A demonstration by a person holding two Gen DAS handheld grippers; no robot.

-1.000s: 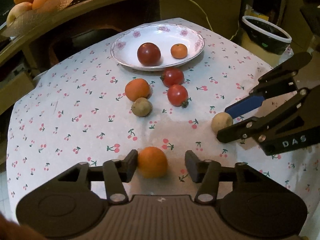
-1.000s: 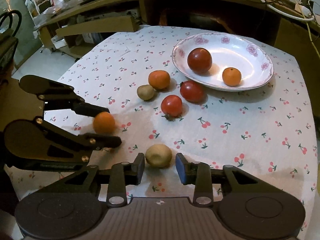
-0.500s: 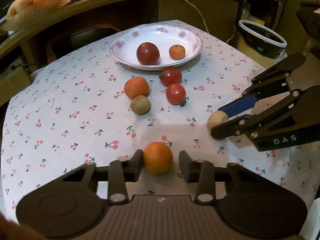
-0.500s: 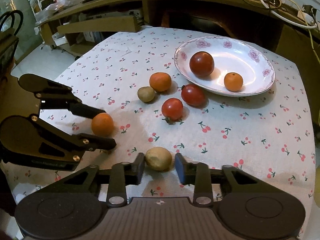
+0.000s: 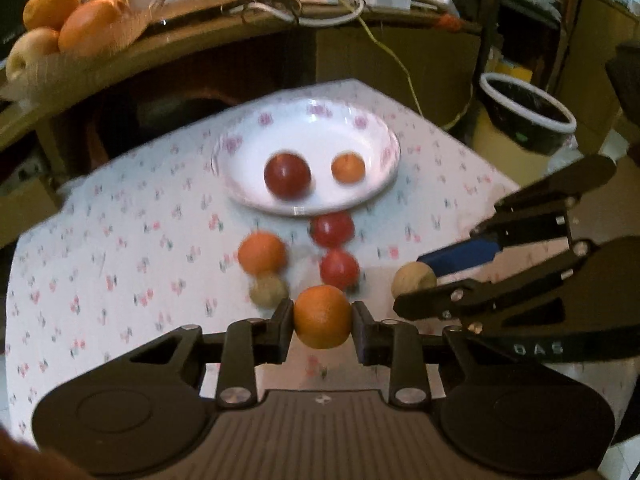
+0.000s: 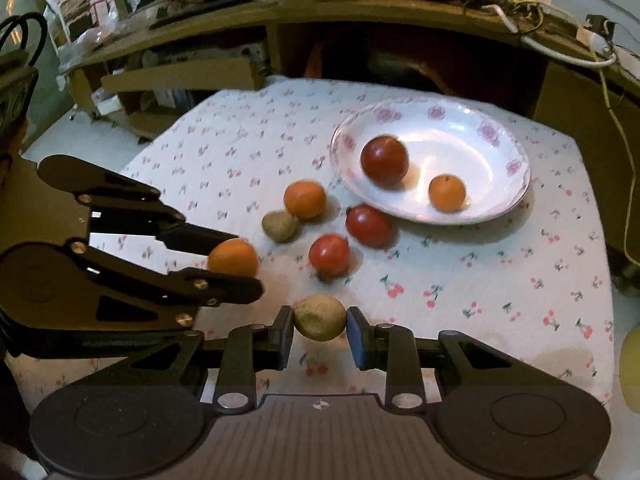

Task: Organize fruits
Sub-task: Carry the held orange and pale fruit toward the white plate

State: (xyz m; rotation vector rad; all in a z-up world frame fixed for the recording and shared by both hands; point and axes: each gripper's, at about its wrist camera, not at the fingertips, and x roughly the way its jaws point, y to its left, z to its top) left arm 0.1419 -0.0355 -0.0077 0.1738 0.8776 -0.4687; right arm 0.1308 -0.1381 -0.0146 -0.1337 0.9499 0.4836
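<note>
Fruit is gripped on both sides: left gripper (image 5: 323, 316) clamps an orange (image 5: 323, 315), right gripper (image 6: 320, 319) a kiwi (image 6: 320, 317). Next, probably carry both to the plate (image 6: 516, 196) at one o'clock.

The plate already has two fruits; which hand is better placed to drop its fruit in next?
Probably the right tool, gripping the brownish fruit: the plate lies nearer its side, with bare cloth between.

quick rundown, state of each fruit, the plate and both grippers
left gripper: shut on orange
right gripper: shut on tan fruit
plate: holds dark red fruit and small orange
two tomatoes: loose on tablecloth
</note>
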